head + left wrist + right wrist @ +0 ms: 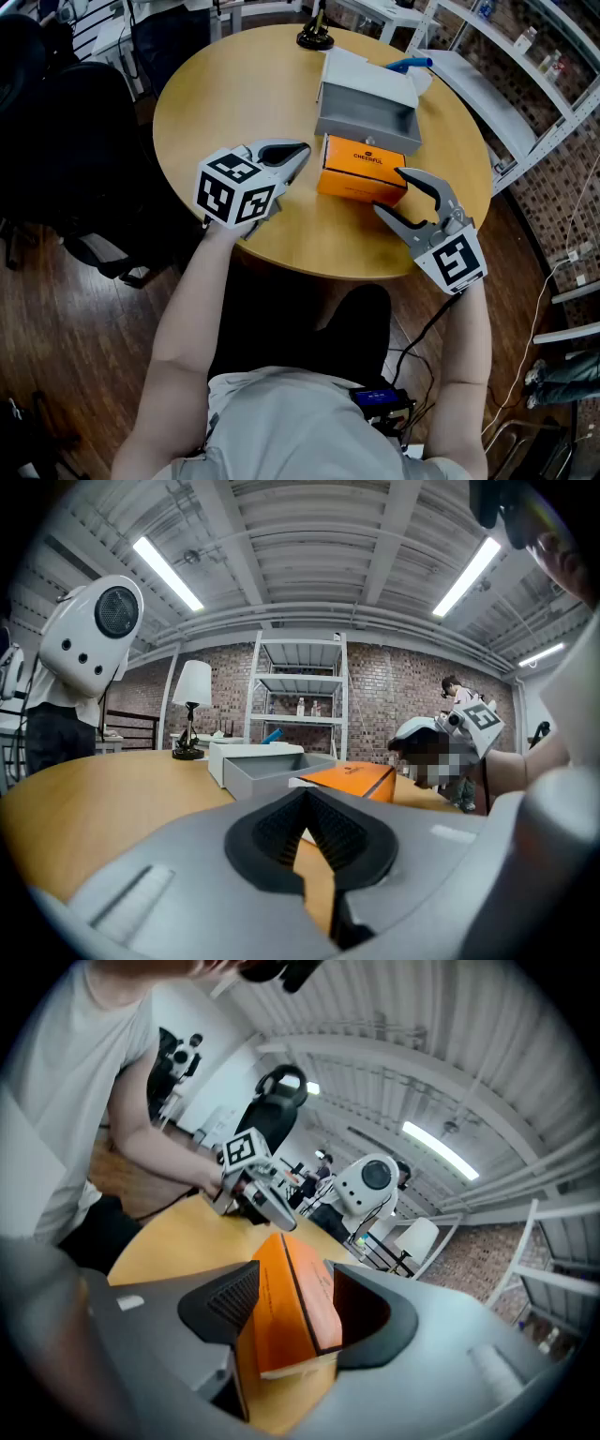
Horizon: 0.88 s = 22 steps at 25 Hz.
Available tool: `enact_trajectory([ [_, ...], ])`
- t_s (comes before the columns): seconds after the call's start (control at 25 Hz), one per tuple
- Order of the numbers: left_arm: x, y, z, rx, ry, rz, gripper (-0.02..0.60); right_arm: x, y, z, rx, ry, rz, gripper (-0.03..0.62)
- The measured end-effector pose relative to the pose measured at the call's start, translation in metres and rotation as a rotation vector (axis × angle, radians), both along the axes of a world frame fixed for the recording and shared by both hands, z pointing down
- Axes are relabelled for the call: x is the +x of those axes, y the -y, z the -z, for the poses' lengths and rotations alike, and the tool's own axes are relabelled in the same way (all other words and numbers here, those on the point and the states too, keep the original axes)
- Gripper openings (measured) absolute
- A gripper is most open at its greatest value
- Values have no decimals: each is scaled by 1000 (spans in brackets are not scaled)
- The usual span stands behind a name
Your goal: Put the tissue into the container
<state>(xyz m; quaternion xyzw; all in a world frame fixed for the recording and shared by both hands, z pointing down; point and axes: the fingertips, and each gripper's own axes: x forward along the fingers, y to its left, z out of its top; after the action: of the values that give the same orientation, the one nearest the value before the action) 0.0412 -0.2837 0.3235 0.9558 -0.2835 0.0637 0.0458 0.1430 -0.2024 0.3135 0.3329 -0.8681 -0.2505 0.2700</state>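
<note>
Item: orange rectangular cardboard tissue box (364,167), dark print on top. Lies flat on round wooden desk (216,103), just in front of open grey rectangular container (367,117).
Right gripper (390,191): jaws spread, box corner between them. Only the right gripper view shows the box's narrow end.
Left gripper (300,152): tips together, empty, near the box.

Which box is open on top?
The grey box at the back: its hollow inside shows. The orange box in front has a closed top.

Orange box (364,169) stands just before open container (361,129)
</note>
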Motion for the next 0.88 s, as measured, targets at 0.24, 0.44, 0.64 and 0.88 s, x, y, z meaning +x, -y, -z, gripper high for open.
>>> enact_trajectory([
  [0.24,2,0,1,1,-2,-1,0,1,30,-31,21,-299,1,200],
  [0.44,2,-2,2,3,0,-1,0,-1,29,-28,15,-332,11,132],
  [0.64,1,-1,-1,4,-2,-2,0,1,38,10,106,-293,-29,121],
  [0.88,7,-5,0,2,-2,-44,0,19,77,61,258,-370,-109,118],
])
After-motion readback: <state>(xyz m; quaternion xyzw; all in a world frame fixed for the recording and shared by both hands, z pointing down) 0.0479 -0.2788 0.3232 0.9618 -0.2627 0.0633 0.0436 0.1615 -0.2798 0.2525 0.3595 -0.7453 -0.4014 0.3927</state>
